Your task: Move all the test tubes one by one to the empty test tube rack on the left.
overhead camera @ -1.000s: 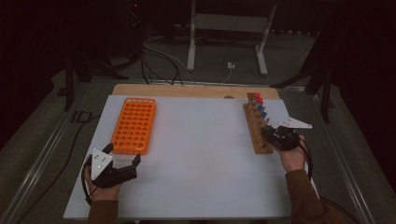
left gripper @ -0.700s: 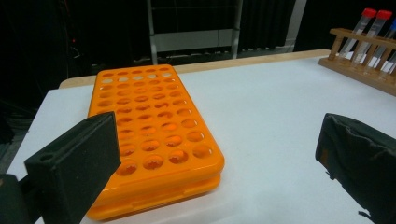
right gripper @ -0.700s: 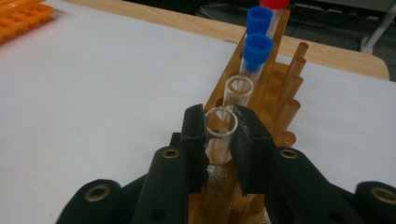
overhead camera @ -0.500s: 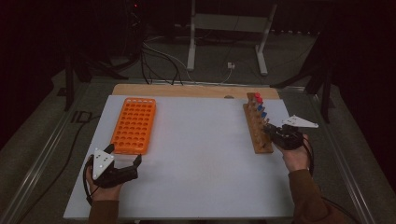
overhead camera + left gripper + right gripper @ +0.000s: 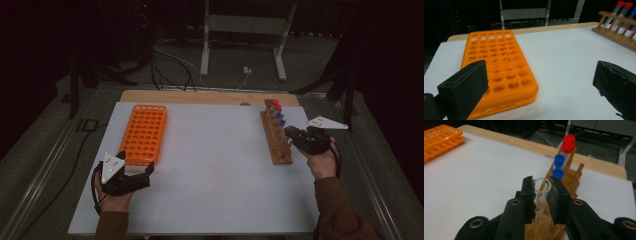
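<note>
Glass tube (image 5: 541, 195) base hidden behind gripper (image 5: 541, 192)

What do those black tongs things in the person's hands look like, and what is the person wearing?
Each of the tongs is black, with two flat, blocky jaws and round screw holes along its arms. The left tongs and the right tongs each carry a pale grey three-cornered plate on top. A black cable loops from each. The person wears brown sleeves.
</note>
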